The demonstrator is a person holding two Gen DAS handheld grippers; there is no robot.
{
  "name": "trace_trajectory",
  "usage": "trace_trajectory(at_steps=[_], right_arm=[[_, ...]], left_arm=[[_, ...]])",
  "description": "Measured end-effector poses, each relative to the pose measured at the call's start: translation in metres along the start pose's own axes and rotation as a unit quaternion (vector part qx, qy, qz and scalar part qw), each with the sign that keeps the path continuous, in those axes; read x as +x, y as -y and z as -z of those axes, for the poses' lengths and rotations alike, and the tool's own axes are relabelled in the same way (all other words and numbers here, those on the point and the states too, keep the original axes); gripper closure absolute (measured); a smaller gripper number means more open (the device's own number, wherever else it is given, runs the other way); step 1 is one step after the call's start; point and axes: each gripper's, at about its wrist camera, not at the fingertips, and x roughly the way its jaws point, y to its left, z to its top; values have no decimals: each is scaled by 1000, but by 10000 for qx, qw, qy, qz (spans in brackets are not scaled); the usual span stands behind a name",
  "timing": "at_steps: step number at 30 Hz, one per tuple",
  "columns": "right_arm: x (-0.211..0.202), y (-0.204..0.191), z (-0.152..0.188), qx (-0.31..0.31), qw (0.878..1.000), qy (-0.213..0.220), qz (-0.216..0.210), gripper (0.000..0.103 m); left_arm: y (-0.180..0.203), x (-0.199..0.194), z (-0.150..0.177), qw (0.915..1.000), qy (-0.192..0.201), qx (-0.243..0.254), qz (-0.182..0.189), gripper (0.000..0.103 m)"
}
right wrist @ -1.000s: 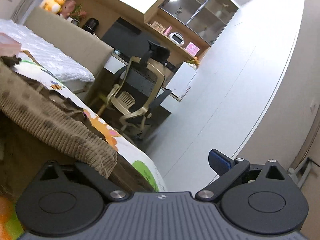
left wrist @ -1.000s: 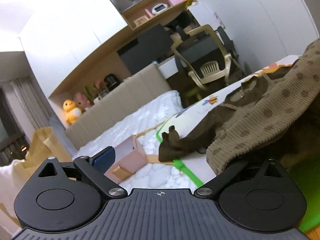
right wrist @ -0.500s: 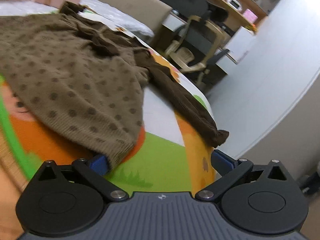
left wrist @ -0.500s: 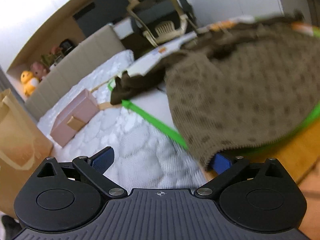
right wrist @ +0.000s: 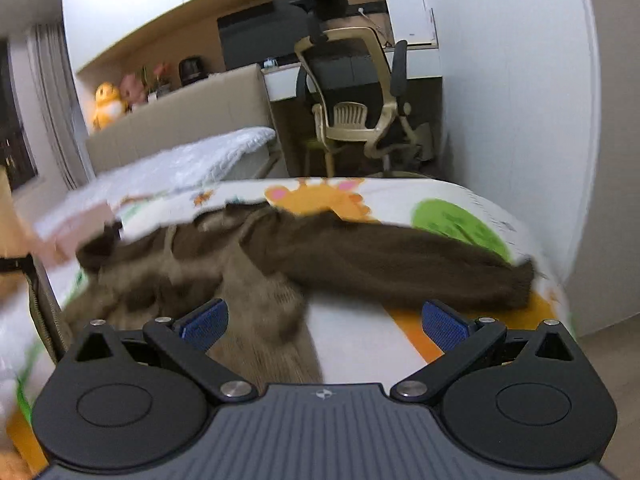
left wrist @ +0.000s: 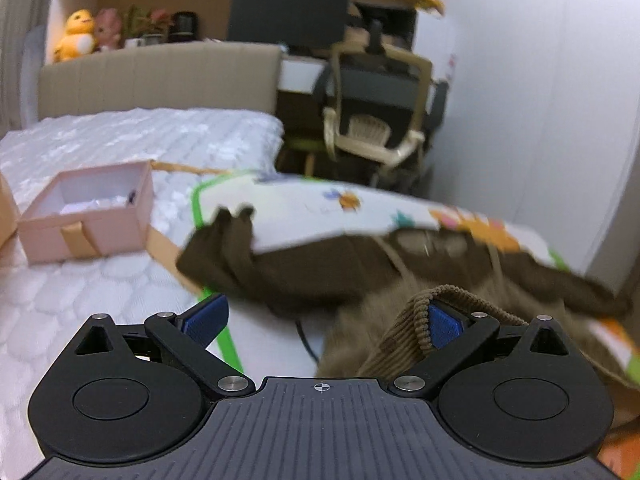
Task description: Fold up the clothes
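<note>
Left wrist view: our left hand-held gripper (left wrist: 324,316) and right hand-held gripper (right wrist: 324,316) gape, released; next we regrasp the brown ribbed knitted sweater (left wrist: 400,332) hem at three o'clock.

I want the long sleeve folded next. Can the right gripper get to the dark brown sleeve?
Probably yes. The right gripper is open, and the dark brown sleeve lies flat on the play mat just ahead with nothing on top of it.

Spread across the play mat (right wrist: 460,216) on the bed (left wrist: 120,136): a sweater (right wrist: 360,256); left of it, a box (left wrist: 86,216) on the quilt; behind the bed's far corner, a chair (right wrist: 352,120) before the desk (right wrist: 416,68); soft toys (left wrist: 76,36) on the headboard ledge.
</note>
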Motion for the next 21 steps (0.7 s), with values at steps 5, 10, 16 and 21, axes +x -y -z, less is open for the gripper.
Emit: trace_trajectory(at_steps=[5,10,16,21], right_arm=[[36,-38,-26,-866,9953,119,-421,0],[63,-62,-17,-1551,9857,-241,-609,0],[50,-64,28,-1711,9821,-585,-522,0],[-3,-77,62,-2319,9721,-303,-203,0]], left_arm=[[-15,-43,6,9992,330,240,10,1],[-24,-72,37,9994,245,233,48,0],[-33,-82,69,9998,-52,-129,-126,0],[-23,-79,74,9994,102,53,-336,0]])
